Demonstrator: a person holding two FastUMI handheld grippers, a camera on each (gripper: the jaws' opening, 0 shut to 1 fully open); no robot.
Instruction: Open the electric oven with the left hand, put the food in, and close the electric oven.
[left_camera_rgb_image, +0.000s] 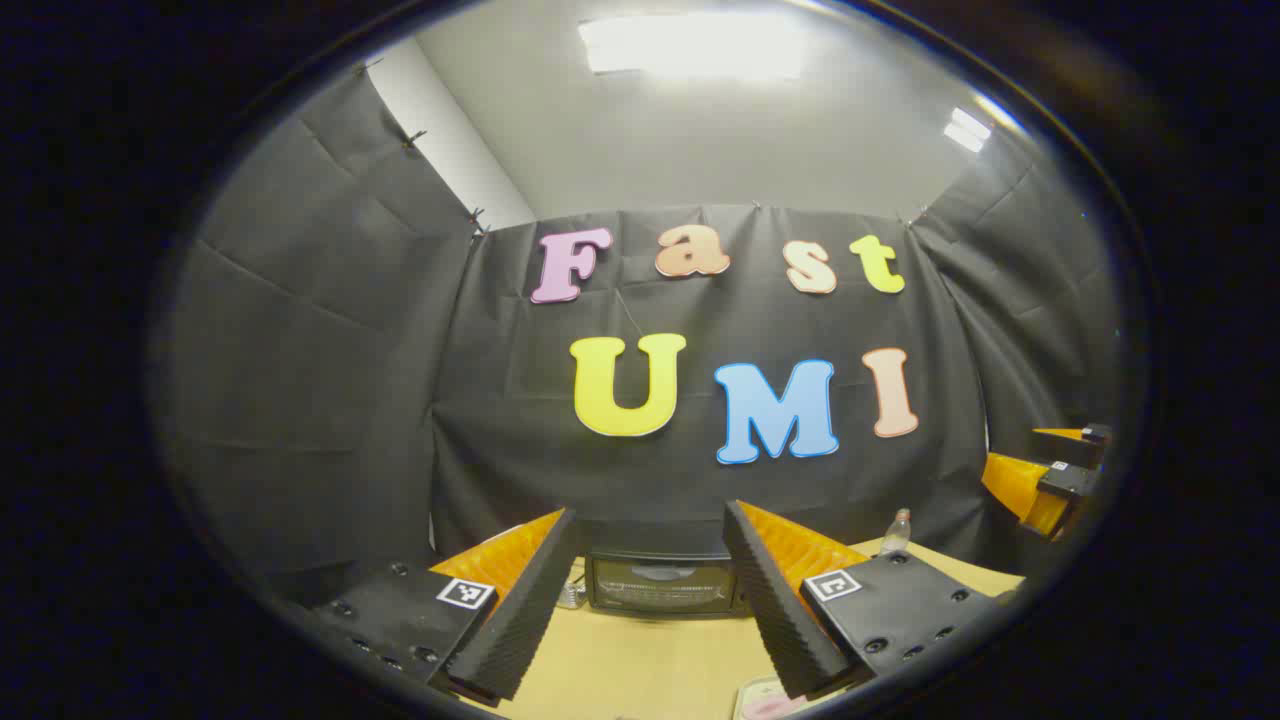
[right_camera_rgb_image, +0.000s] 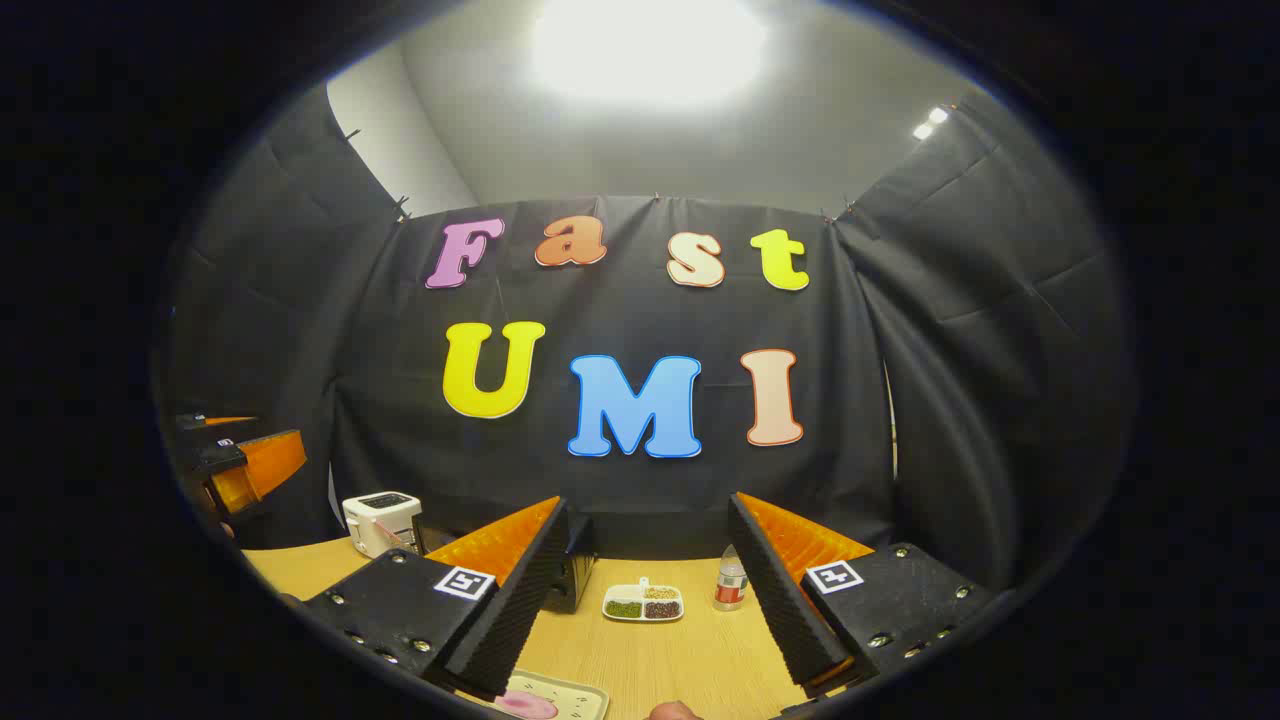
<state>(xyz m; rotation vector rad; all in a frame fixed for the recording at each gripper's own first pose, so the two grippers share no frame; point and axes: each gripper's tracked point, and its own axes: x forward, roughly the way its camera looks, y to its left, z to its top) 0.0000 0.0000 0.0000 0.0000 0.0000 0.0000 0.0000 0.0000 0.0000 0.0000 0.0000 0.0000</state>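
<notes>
The black electric oven stands at the back of the wooden table, its glass door closed, framed between the fingers of my left gripper, which is open, empty and well short of it. In the right gripper view the oven peeks out from behind a finger. A pale tray with pink food lies on the table just under my right gripper, also open and empty. That tray's edge shows in the left gripper view. Each gripper shows in the other's view, the right gripper and the left gripper.
A white toaster stands left of the oven. To the oven's right sit a divided dish of beans and a small bottle, the bottle near the back wall. Bare wooden table lies in front.
</notes>
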